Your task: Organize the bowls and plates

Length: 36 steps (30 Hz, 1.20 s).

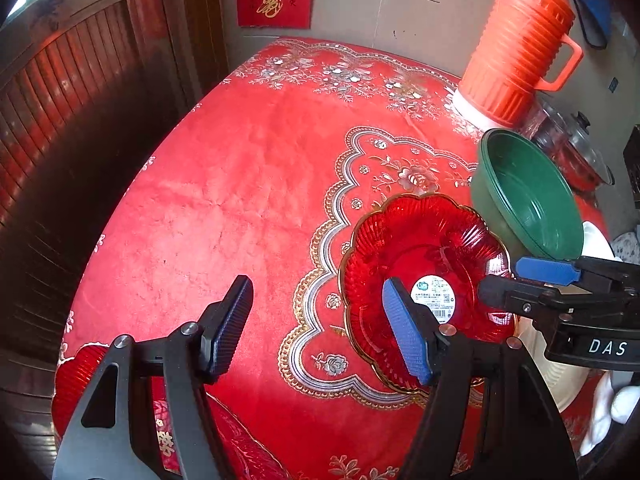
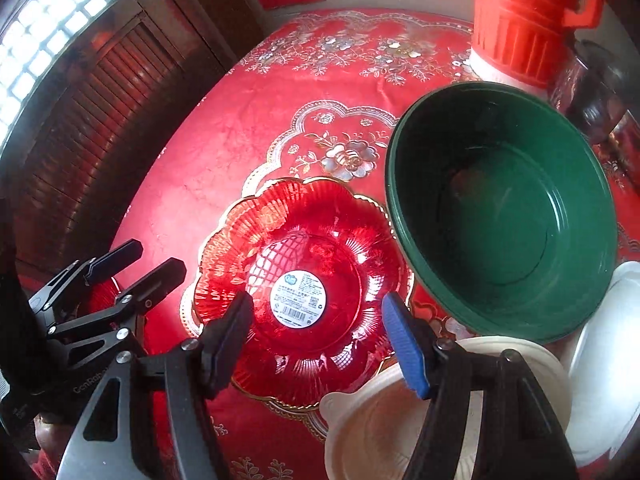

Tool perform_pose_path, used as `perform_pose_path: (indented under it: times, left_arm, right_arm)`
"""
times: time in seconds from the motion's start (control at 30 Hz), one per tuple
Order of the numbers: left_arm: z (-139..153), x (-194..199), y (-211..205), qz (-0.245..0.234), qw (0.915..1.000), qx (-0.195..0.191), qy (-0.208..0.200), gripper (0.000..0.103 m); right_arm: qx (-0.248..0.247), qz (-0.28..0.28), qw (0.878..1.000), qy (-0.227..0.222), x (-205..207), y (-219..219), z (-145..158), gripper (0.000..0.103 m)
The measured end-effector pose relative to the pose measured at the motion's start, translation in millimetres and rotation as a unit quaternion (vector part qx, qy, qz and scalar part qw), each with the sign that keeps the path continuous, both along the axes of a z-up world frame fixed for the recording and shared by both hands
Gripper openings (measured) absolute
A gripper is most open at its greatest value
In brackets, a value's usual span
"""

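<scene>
Both sets of jaws stood wide apart with nothing between them. The right gripper hung over the red glass plate, its fingers straddling the plate's lower half at centre frame, the round white label showing just above the gap. The left gripper sat off to the side, its blue pad only at the plate's left rim, the bulk of the plate lying to the right of its jaws in the lower right of that view. So the right hand looked the nearer one for that plate. The plate was round and scalloped, with no long axis to line up on. The green bowl lay tilted at the plate's upper right, its rim touching or overlapping the plate's edge; which, I could not tell. A cream dish sat at lower right, a white dish beyond it, all on the red floral tablecloth, with the orange thermos at upper right.
</scene>
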<state>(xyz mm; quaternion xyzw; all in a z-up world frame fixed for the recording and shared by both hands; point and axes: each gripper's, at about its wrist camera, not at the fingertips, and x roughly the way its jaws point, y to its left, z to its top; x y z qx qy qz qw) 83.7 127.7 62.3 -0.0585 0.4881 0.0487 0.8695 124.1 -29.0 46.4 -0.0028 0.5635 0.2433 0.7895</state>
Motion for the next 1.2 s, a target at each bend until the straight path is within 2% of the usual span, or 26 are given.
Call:
perform_pose_path:
  times: [0.37, 0.57, 0.73, 0.9, 1.07, 1.2]
  left_arm:
    - [0, 6, 5, 0.008, 1.0000, 0.001, -0.001, 0.068]
    - [-3, 8, 5, 0.007, 1.0000, 0.002, 0.005, 0.068]
    - [-7, 11, 7, 0.014, 0.9998, 0.006, 0.012, 0.068]
    - [-13, 17, 19, 0.022, 0.9993, -0.014, 0.028, 0.068]
    - [-27, 25, 33, 0.031, 0.9948, -0.075, 0.061, 0.068]
    - [-30, 29, 29, 0.030, 0.9949, -0.073, 0.062, 0.068]
  right_arm:
    - [-0.087, -0.007, 0.996, 0.015, 18, 8, -11, 0.067]
    - [-0.065, -0.013, 0.997, 0.031, 23, 6, -19, 0.071]
    - [0.009, 0.007, 0.999, 0.053, 17, 10, -17, 0.070]
    - [0.002, -0.003, 0.999, 0.047, 15, 9, -20, 0.070]
    - [0.000, -0.005, 0.999, 0.039, 13, 10, -21, 0.070]
    - [0.005, -0.004, 0.999, 0.036, 15, 9, -21, 0.070]
